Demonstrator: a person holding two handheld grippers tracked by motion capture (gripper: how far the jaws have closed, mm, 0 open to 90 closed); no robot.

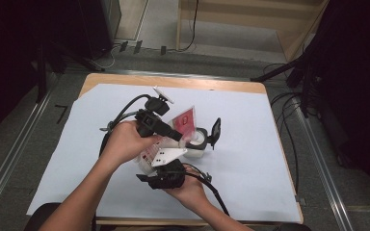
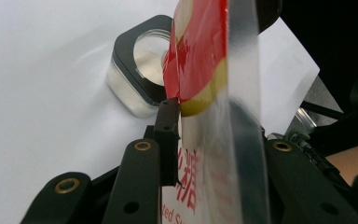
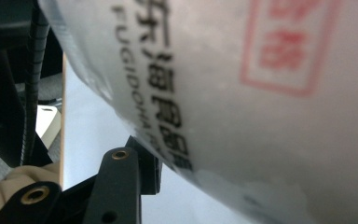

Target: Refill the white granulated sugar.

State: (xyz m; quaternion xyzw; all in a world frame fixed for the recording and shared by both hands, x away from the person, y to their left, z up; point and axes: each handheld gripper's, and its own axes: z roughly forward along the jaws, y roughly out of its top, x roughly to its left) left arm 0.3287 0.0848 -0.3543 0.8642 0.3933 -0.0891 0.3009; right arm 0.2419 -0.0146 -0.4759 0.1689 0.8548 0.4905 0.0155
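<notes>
Right gripper [image 1: 169, 169]: nearest to us in the high view, held in the person's right hand at the near side of the tabletop [image 1: 250, 187]. In its own view, we see one finger [image 3: 140, 163] pressed under the bag's lower end; we cannot tell whether the fingers are closed on it.
Sugar bag [image 1: 176, 127]: clear plastic with red print, held tilted above the white sheet between the two grippers, its red end raised over the jar.
Left gripper [image 1: 176, 135]: held in the left hand, its fingers [image 2: 168, 140] nearly closed, pinching the bag's edge between them.
Glass jar [image 2: 137, 77]: square, black-rimmed, open, standing on the tabletop just beyond the bag.
Jar lid [image 1: 216, 131]: black, hinged upright at the jar's right side.
</notes>
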